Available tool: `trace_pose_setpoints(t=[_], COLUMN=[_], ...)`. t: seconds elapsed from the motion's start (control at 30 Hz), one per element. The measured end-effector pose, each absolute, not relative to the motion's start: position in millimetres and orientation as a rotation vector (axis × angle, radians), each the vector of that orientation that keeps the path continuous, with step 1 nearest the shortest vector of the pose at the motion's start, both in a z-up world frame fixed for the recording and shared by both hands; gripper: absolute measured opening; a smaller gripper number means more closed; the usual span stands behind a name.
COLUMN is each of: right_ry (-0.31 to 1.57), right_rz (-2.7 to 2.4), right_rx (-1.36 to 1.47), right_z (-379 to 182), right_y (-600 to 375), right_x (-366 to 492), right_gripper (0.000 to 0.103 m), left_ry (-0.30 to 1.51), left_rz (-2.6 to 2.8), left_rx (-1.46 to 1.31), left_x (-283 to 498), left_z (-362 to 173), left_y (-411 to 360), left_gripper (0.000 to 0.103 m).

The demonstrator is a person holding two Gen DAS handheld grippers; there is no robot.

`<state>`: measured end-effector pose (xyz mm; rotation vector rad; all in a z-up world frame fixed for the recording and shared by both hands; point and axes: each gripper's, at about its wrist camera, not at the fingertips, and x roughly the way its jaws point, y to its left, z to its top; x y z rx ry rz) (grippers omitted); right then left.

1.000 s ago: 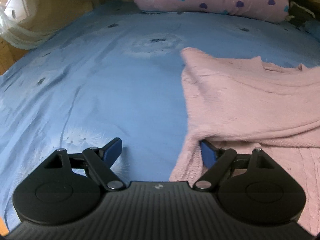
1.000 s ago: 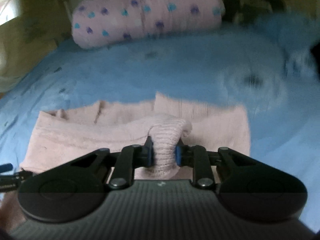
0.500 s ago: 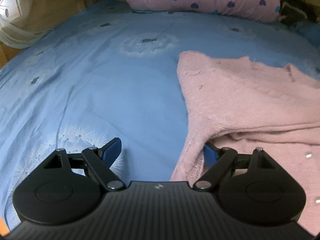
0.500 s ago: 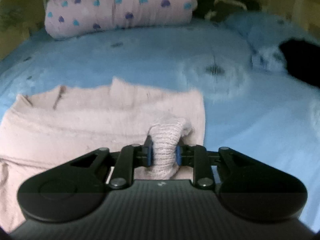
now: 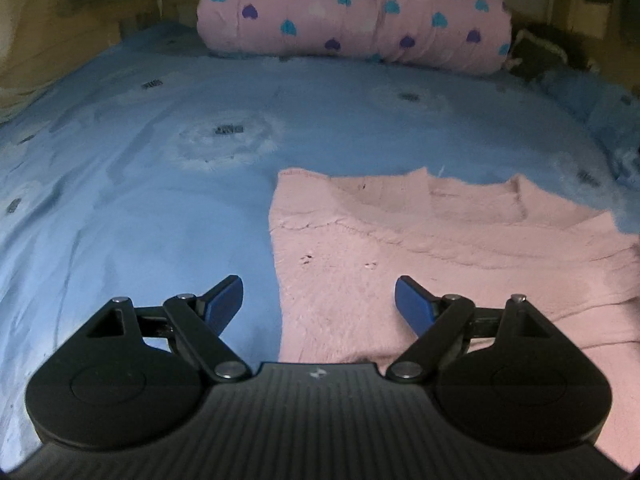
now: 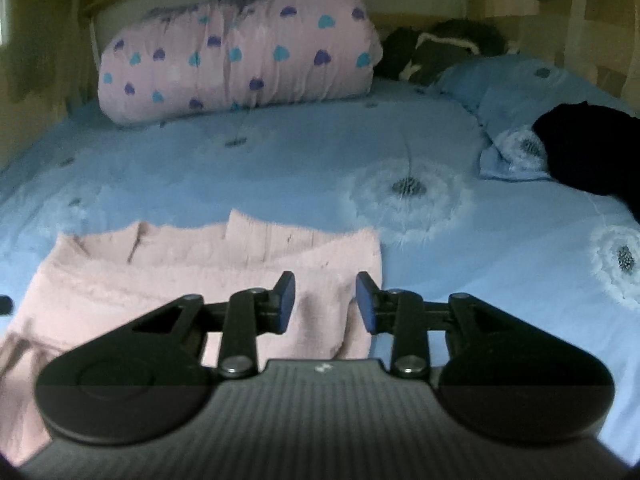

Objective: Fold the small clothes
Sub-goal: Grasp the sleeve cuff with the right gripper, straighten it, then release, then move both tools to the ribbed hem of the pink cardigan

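Note:
A pink knit sweater point(image 5: 420, 248) lies folded on the blue bedsheet point(image 5: 160, 184). My left gripper point(image 5: 318, 300) hovers wide open above the sweater's left edge, with nothing pinched between its blue pads. In the right wrist view the sweater point(image 6: 168, 272) spreads to the left and under the tool. My right gripper point(image 6: 326, 300) is over the sweater's right edge, and its jaws are opening. The knit fold lies below the gap, and the pads do not press on it.
A rolled pink quilt with heart prints point(image 5: 352, 12) point(image 6: 236, 60) lies across the head of the bed. A black garment point(image 6: 592, 152) and a blue pillow point(image 6: 516, 92) sit at the right. Dark bundles point(image 6: 440, 48) lie behind the quilt.
My right gripper has let go of the knit fold it was pinching, and the fold has dropped flat. The left gripper has lifted and drawn back from the sweater's edge.

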<state>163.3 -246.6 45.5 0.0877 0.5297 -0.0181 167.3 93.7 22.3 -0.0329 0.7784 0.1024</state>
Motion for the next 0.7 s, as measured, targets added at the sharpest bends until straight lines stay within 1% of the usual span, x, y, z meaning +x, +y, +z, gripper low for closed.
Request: trace_pose_setpoints(t=[0.1,0.23,0.33,0.4,0.43,0.47,0.57,0.7], right_ry=[0.570,0.662,0.641,0.639,0.637,0.635,0.641,0.649], right_rz=[-0.013,-0.035,-0.008,-0.010,-0.015,-0.023,-0.050,-0.043], right_rx=[0.073,0.037,0.088,0.096,0.100,0.113,0.174,0.204], right_z=[36.6,5.9,-2.1,-2.4,-2.5,-2.2,3.3,14.1], right_y=[-248.7,-253.5,-260.3,-261.0,-261.6,-263.2,-269.2,-274.0], right_x=[175.9,194.7,194.5,193.4,192.8,192.5,185.6,161.0], right_gripper=[0.035,0.034,0.035,0.035,0.037,0.043,0.055,0.055], left_ry=[0.813,0.823,0.812,0.807,0.807,0.807,0.801,0.787], left_rz=[0.124,0.131,0.139,0.137,0.136,0.131,0.106,0.079], left_rx=[0.033,0.065,0.088,0.103,0.106,0.109,0.117,0.145], left_x=[186.5,196.9,199.2,197.8,197.3,194.6,180.9,150.1], left_z=[3.8,-11.2,-15.9,-15.2,-13.7,-10.5,1.5,18.0], left_y=[88.6,90.0,89.8,89.2,88.7,89.3,92.6,98.8], left_gripper=[0.086,0.088,0.090,0.090,0.090,0.090,0.090,0.090])
